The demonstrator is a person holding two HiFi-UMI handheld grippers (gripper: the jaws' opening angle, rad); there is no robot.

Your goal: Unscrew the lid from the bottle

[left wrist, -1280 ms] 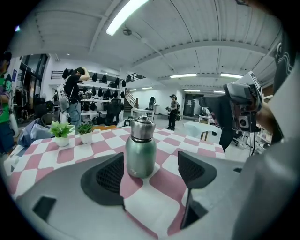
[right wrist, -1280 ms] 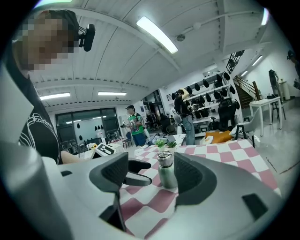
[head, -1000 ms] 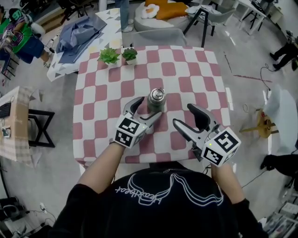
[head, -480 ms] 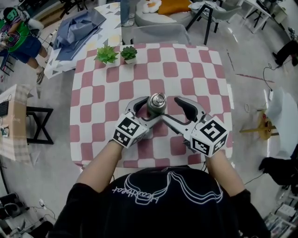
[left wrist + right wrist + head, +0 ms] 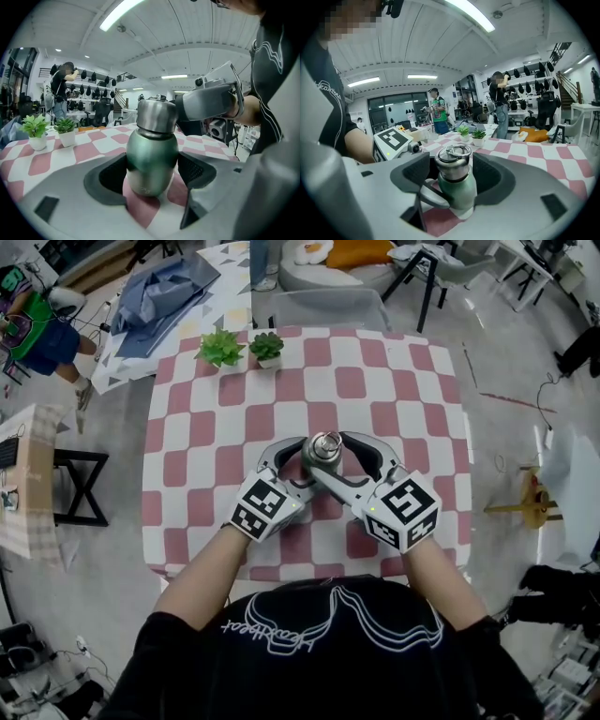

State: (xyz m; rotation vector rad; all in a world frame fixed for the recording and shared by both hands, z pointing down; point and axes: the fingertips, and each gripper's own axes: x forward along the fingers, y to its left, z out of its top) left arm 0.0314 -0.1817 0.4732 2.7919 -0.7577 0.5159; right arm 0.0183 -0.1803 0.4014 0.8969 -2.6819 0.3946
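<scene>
Steel, smooth and probably slippery, the green bottle [image 5: 152, 159] stood on the checked tabletop [image 5: 394, 390], its belly clamped between the jaws of the left gripper [image 5: 153, 173], while the right gripper [image 5: 453, 174] held wide jaws, just closing, around the rigid lid [image 5: 453, 161], best squeezed firmly round its sides.

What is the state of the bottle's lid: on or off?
On: the silver lid sits square on the neck of the green bottle, no gap showing.

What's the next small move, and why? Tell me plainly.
Probably finish closing the right gripper on the lid. Its jaws have just been closing and flank the lid with gaps on both sides, while the left gripper clamps the bottle by its green body.
</scene>
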